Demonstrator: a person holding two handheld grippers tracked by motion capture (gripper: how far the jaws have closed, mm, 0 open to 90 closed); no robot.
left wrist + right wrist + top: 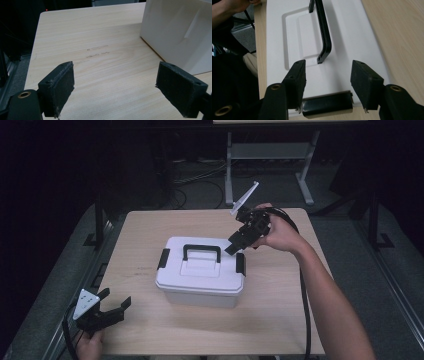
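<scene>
A white plastic box [202, 280] with a black handle [202, 251] and a black latch on each short side stands in the middle of the wooden table [280, 315]. My right gripper [233, 249] hangs open just above the box's right latch [240, 264]. The right gripper view has that latch [327, 106] between the open fingers, with the lid [347, 37] and handle [323, 32] beyond. My left gripper [116, 303] is open, low at the table's front left, apart from the box. The left gripper view has the box wall [180, 30] ahead on the right.
The left latch [163, 259] sits on the box's other short side. A grey metal table frame [270, 155] stands on the dark floor behind the table. Cables [304, 300] trail from both grippers. Bare tabletop surrounds the box.
</scene>
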